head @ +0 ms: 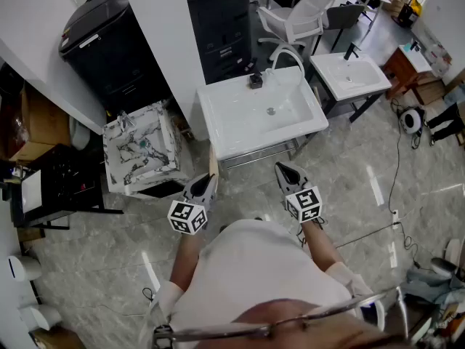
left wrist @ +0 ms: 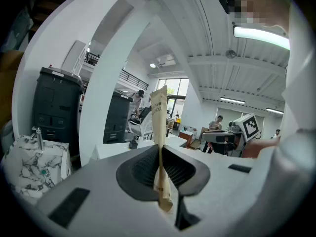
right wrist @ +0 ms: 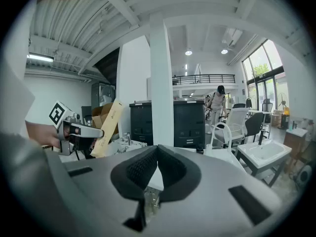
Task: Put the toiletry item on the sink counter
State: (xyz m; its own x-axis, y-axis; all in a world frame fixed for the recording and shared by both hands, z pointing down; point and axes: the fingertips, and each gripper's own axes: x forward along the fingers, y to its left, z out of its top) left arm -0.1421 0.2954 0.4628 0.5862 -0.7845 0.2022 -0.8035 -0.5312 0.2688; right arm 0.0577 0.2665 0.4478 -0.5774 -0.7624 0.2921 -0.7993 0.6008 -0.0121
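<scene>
A slim tan carton (left wrist: 159, 113), the toiletry item, stands upright between the jaws of my left gripper (left wrist: 159, 148), which is shut on it. In the head view that left gripper (head: 205, 185) hovers just in front of the white sink counter (head: 232, 133), and the carton (head: 213, 163) shows as a thin strip reaching the counter's near left corner. My right gripper (head: 284, 173) is held level with it to the right, shut and empty. The right gripper view shows its jaws (right wrist: 157, 153) meeting, with the left gripper (right wrist: 81, 131) and carton (right wrist: 109, 126) off to the left.
A curved faucet (head: 288, 55) and a small black item (head: 255, 80) sit at the counter's back edge. A marble-patterned sink (head: 142, 150) stands to the left, another white sink (head: 349, 75) to the right. Black cabinets (head: 109, 46) and a white pillar are behind.
</scene>
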